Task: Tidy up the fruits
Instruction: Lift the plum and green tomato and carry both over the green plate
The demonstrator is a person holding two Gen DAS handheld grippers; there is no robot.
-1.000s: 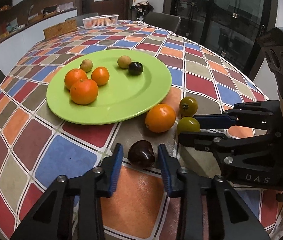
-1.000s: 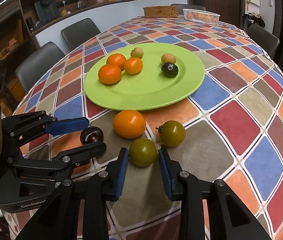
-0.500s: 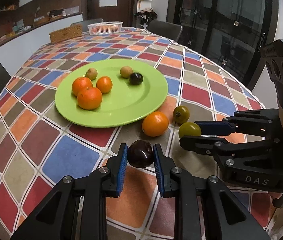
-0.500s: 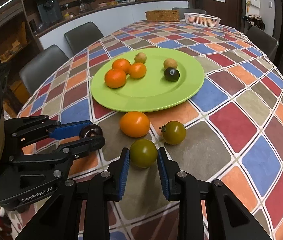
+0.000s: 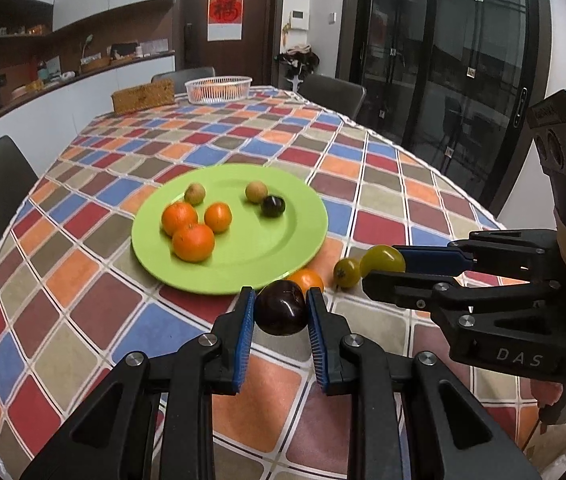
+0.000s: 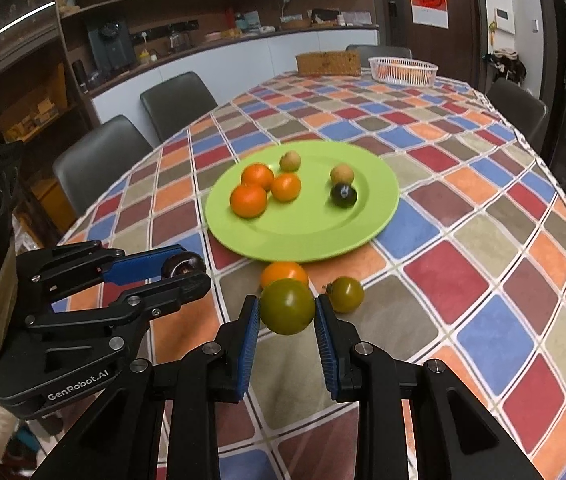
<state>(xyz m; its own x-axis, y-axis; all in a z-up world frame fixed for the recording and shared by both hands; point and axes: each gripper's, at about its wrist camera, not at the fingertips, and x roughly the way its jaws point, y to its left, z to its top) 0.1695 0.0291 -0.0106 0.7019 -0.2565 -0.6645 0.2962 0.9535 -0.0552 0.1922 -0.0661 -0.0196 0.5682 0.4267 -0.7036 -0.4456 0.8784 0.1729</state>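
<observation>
With the left gripper (image 5: 278,312) clamping a glossy dark purple round fruit (image 5: 281,307) and the right gripper (image 6: 287,312) a smooth green tomato (image 6: 287,306) above the surface, either could slip from its jaws before reaching the lime-green round plate (image 5: 283,248).

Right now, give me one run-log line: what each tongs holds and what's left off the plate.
left tongs: shut on dark fruit | right tongs: shut on green tomato | both lifted | off plate: orange fruit, small green tomato
</observation>
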